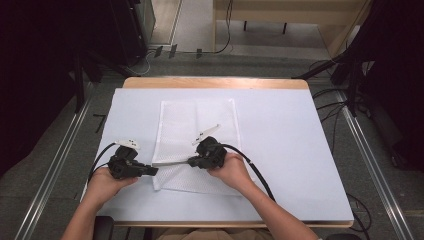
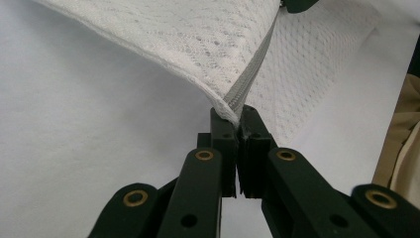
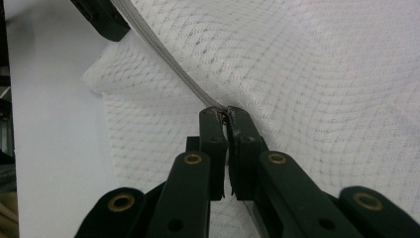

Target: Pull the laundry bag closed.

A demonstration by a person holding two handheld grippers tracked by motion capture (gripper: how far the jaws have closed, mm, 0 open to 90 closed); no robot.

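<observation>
A white mesh bag lies flat on the white table cover, with its near part lifted. A grey zipper is stretched taut between my two grippers. My left gripper is shut on the bag's corner at the zipper's end, where mesh and zipper tape run away from the jaws. My right gripper is shut on the small zipper pull, with the zipper leading off to the left gripper and the mesh spread behind it.
The table's wooden far edge shows beyond the cover. Dark stands and cables sit on the floor at both sides. A metal rail runs along the table's left.
</observation>
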